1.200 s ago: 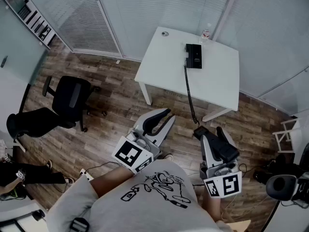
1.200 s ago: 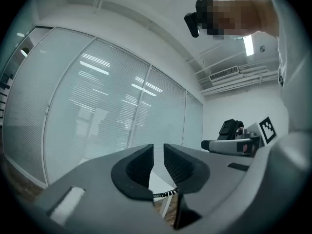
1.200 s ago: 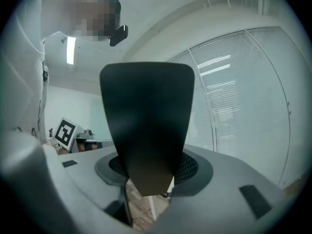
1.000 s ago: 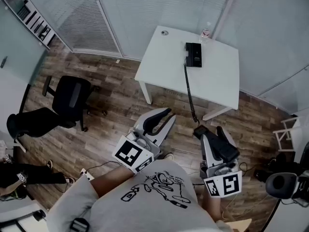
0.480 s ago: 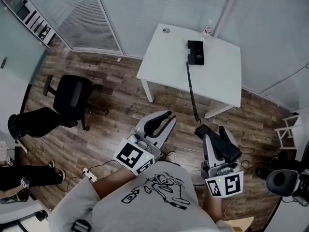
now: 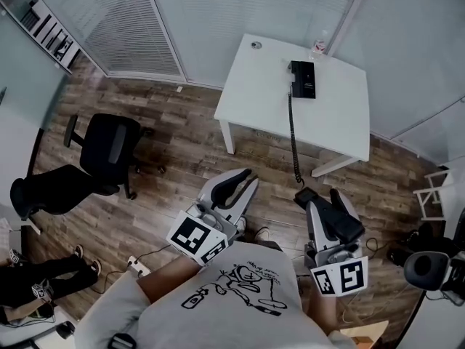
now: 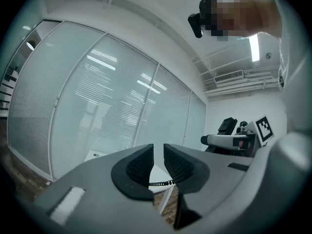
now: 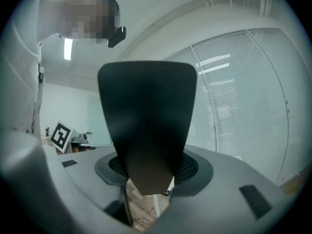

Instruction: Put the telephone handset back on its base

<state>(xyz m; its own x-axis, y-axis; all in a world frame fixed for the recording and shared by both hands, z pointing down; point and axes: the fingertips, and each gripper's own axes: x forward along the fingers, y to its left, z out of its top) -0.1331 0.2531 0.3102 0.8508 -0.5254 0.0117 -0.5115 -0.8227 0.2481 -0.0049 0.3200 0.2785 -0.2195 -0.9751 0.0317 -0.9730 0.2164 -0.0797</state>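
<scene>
The left tongs stand narrow, with a thin slit between the pads and nothing in it. The right tongs are clamped on the handset, a smooth black bar held over the floor, well apart from its base. A black coiled cord runs from it up to that flat black base near the far edge of the white counter. A black office chair stands at left on the wood-plank floor, and glass walls with blinds lie beyond.
</scene>
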